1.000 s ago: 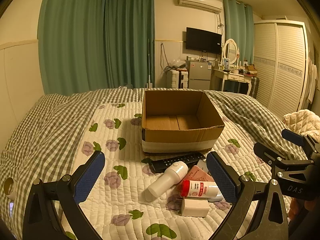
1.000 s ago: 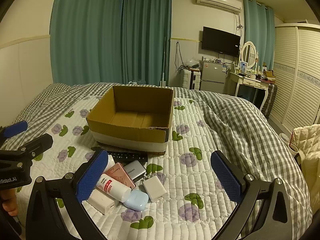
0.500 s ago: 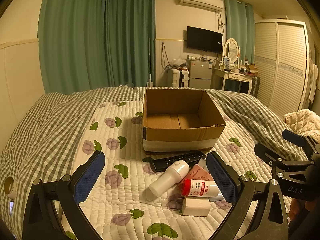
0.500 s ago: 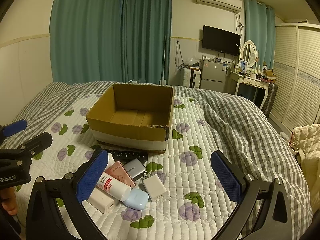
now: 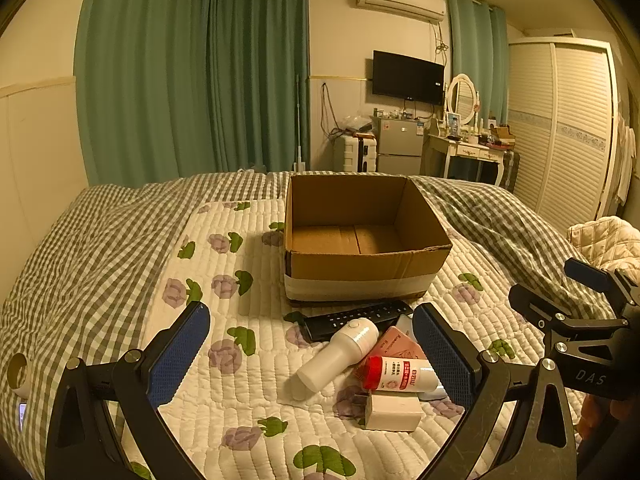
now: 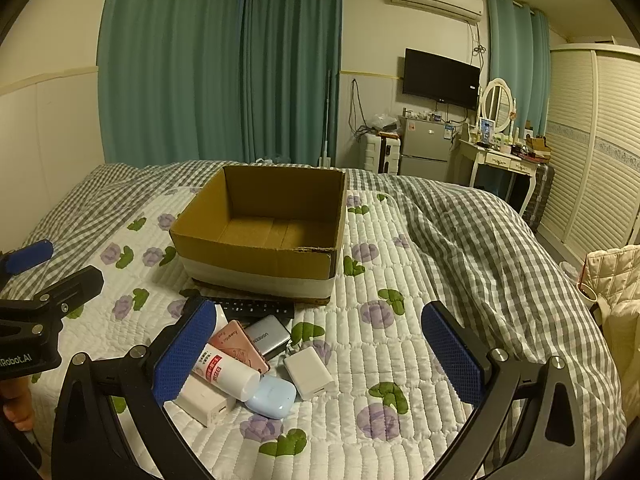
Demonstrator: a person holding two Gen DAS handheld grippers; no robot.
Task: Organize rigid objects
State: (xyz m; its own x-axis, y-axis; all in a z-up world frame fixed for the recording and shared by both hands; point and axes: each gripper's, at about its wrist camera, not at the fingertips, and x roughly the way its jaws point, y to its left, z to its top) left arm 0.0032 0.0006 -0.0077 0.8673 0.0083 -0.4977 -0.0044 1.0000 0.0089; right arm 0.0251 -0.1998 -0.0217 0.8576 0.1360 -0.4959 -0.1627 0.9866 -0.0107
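Observation:
An empty cardboard box [image 5: 362, 266] [image 6: 256, 258] stands on the quilted bed. In front of it lies a pile: a black remote [image 5: 356, 316] [image 6: 256, 307], a white bottle [image 5: 338, 354], a red-capped tube [image 5: 396, 373] [image 6: 226, 372], a pink box [image 5: 394, 346] [image 6: 240, 346], a white charger block [image 5: 394, 418] [image 6: 204, 400], a grey power bank [image 6: 267, 336], a white adapter [image 6: 308, 372] and a light blue case [image 6: 271, 396]. My left gripper [image 5: 312, 354] is open above the pile. My right gripper [image 6: 318, 358] is open above the pile's right side.
A grey checked duvet [image 6: 472, 248] is bunched to the right of the box and a checked cover [image 5: 92, 240] lies to the left. A cream quilted bag [image 6: 612, 276] sits beyond the bed's right edge. A dresser, fridge and wardrobe stand along the far wall.
Both views have shifted very slightly; the box appears a touch higher in frame. The objects have not moved and both grippers stay open.

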